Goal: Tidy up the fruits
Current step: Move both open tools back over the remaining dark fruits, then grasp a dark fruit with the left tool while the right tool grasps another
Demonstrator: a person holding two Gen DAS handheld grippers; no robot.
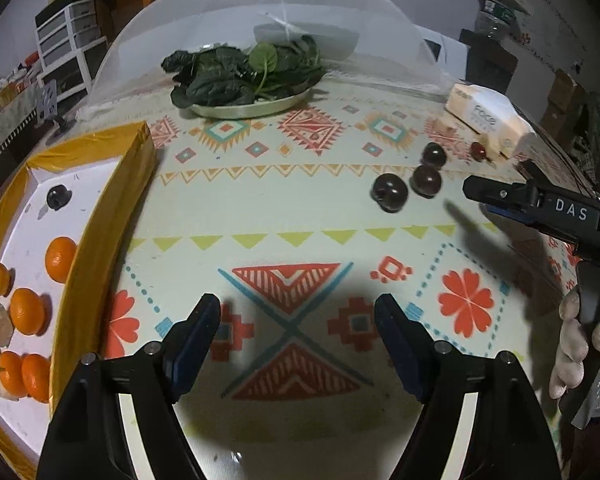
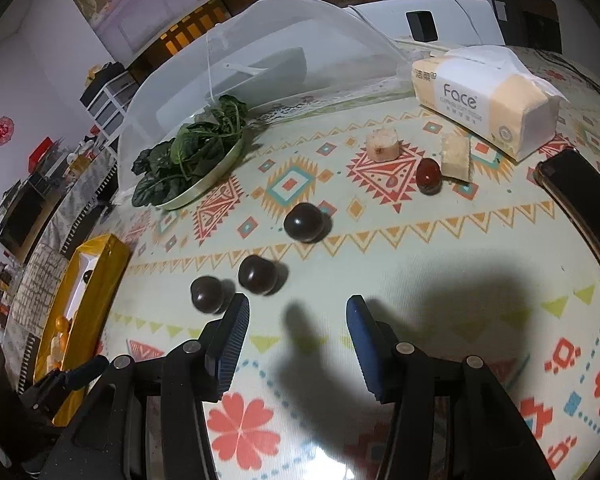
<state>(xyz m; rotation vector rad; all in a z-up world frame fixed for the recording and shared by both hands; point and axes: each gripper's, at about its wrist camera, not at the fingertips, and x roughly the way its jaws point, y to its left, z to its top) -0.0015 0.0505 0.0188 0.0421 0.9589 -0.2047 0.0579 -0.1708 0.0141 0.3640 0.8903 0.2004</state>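
Note:
Three dark plums lie loose on the patterned tablecloth: the nearest plum (image 1: 390, 192) (image 2: 206, 294), a second plum (image 1: 427, 180) (image 2: 257, 275) and a third plum (image 1: 434, 155) (image 2: 304, 223). A small red fruit (image 1: 478, 151) (image 2: 428, 174) sits farther back by two pale chunks (image 2: 382, 143). The yellow-rimmed box (image 1: 100, 248) (image 2: 100, 272) holds several oranges (image 1: 60, 258), one dark plum (image 1: 58, 196) and pale pieces. My left gripper (image 1: 296, 312) hovers open over bare cloth, right of the box. My right gripper (image 2: 298, 312) is open and empty, just right of the nearest plum.
A plate of leafy greens (image 1: 240, 76) (image 2: 192, 160) stands at the back in front of a white mesh food cover (image 1: 260, 12). A tissue pack (image 1: 488, 120) (image 2: 484, 96) lies at the back right. A gloved hand (image 1: 572, 344) holds the right gripper. A black curved object (image 2: 580, 200) borders the right.

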